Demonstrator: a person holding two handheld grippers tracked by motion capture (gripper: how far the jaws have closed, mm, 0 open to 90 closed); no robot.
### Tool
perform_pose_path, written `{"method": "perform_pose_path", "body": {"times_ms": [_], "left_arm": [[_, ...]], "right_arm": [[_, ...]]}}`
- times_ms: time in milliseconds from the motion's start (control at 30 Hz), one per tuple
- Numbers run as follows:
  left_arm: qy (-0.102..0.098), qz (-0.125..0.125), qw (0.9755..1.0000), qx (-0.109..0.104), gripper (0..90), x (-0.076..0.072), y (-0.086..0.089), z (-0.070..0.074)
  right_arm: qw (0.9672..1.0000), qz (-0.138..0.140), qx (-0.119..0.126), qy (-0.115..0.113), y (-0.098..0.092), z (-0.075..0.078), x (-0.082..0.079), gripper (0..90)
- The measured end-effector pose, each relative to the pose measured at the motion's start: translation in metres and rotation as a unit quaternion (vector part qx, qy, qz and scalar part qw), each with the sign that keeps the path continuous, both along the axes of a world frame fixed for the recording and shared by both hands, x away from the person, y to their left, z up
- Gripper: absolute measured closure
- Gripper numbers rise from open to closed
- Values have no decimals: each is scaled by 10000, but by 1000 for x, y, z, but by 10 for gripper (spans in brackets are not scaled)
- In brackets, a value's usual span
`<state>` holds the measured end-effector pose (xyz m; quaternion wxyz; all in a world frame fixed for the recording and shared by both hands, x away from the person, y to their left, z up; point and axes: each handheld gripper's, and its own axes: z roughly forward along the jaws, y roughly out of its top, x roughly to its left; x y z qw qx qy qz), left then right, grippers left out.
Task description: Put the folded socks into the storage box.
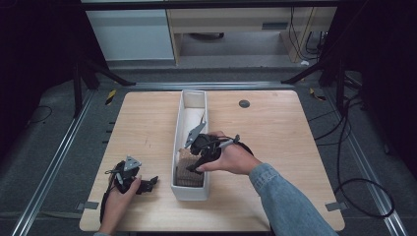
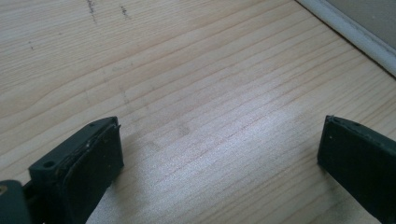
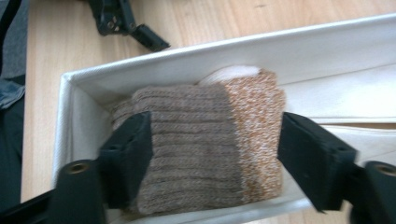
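White bin walls flank right tongs straddling folded sock; left tongs gape empty.

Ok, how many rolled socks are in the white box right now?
1 for sure: the brown and orange roll at the box's near end, between the right gripper's open jaws. White fabric peeks behind it, so more may be hidden.

Grey carpet floor, black stands, pale cabinet behind.

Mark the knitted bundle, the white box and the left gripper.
knitted bundle [image 3: 196, 144], right gripper view, brown ribbed face.
white box [image 1: 189, 192], high view, near end wall.
left gripper [image 1: 153, 181], high view, between its jaw tips.
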<state>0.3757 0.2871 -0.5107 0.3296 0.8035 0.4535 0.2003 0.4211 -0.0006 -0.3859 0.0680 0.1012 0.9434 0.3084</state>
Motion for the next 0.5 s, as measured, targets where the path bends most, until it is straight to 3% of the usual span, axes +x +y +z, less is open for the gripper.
{"method": "perform_pose_path", "body": {"times_ms": [200, 367, 500], "left_arm": [[-1, 11, 10000, -3, 0, 0, 0, 0], [-4, 10, 10000, -7, 0, 0, 0, 0], [1, 2, 10000, 4, 0, 0, 0, 0]], "right_arm": [[9995, -198, 230, -57, -5, 5, 3, 94], [9987, -292, 386, -173, -10, 12, 5, 65], [9970, -569, 399, -350, -15, 15, 8, 64]]}}
